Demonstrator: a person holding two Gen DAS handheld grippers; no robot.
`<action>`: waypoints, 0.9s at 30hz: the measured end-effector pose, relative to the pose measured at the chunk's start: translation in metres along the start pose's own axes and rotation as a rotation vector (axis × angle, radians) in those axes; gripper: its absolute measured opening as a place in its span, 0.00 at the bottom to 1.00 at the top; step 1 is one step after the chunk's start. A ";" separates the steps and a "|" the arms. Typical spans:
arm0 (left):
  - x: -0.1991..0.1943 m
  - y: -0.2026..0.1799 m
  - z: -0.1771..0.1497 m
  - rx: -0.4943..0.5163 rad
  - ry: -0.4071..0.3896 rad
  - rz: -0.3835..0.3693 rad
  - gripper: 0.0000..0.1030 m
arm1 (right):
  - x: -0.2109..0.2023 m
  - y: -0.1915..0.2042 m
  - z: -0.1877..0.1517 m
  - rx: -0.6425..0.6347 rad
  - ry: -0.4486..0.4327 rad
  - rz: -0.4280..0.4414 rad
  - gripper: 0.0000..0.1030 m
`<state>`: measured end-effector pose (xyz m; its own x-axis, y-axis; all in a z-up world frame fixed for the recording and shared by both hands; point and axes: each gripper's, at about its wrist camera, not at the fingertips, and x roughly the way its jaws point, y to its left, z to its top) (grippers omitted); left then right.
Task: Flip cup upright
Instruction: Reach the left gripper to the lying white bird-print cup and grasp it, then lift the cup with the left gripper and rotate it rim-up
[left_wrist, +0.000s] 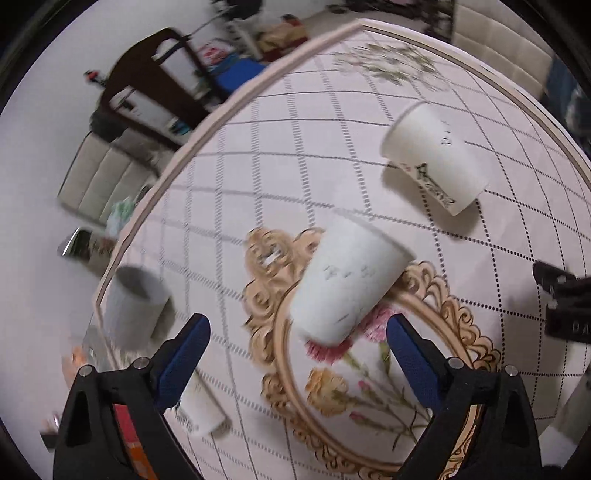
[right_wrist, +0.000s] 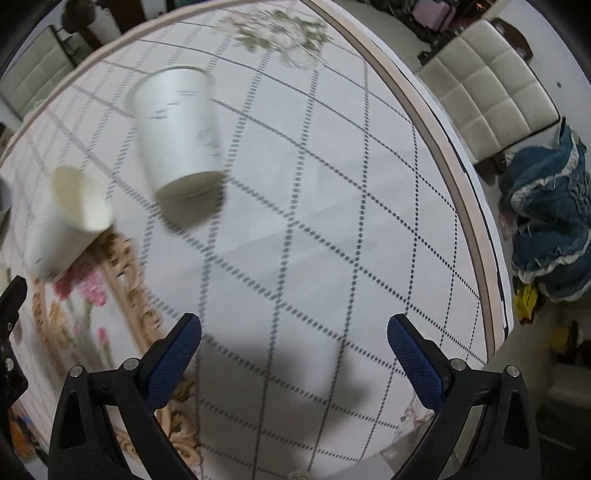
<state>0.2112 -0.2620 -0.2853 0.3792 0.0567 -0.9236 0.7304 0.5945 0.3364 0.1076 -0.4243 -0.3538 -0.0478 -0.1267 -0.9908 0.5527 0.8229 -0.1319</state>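
The left tongs (left_wrist: 297, 341) are held wide open with nothing between the blue pads, and the right tongs (right_wrist: 293, 341) are spread just as wide and equally empty.

Straight ahead of the left tongs, close in, a white paper cup (left_wrist: 347, 284) is seen leaning on the flowered gold-framed mat (left_wrist: 373, 398). Its narrow base is down toward the tongs and its wide mouth is tipped up and away to the right, so the long axis runs diagonally. It reads as neither flat nor properly upright.

A second paper cup (left_wrist: 434, 155) is found farther off to the right on the checked desk (left_wrist: 258, 166). From the right wrist it (right_wrist: 181, 129) lies ahead and to the left, well apart.

The left tongs are judged the nearer to the tilted cup; the coming move turns on closing across its wall and swinging the mouth up.

The open, cream-coloured mouth of that cup (right_wrist: 70, 221) is shown only in the right view. A grey cup (left_wrist: 133, 302) at the desk edge is shown properly only in the left view.
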 end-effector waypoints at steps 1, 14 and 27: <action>0.003 -0.004 0.004 0.026 0.001 -0.005 0.94 | 0.004 -0.003 0.003 0.006 0.008 0.000 0.99; 0.047 -0.044 0.031 0.241 0.061 -0.011 0.63 | 0.028 -0.021 0.028 0.042 0.053 -0.025 0.99; 0.027 -0.026 0.017 0.075 0.065 -0.032 0.61 | 0.026 -0.027 0.021 0.032 0.052 -0.009 0.99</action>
<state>0.2125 -0.2897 -0.3155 0.3192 0.0921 -0.9432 0.7829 0.5353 0.3172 0.1089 -0.4609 -0.3753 -0.0958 -0.1038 -0.9900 0.5782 0.8037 -0.1402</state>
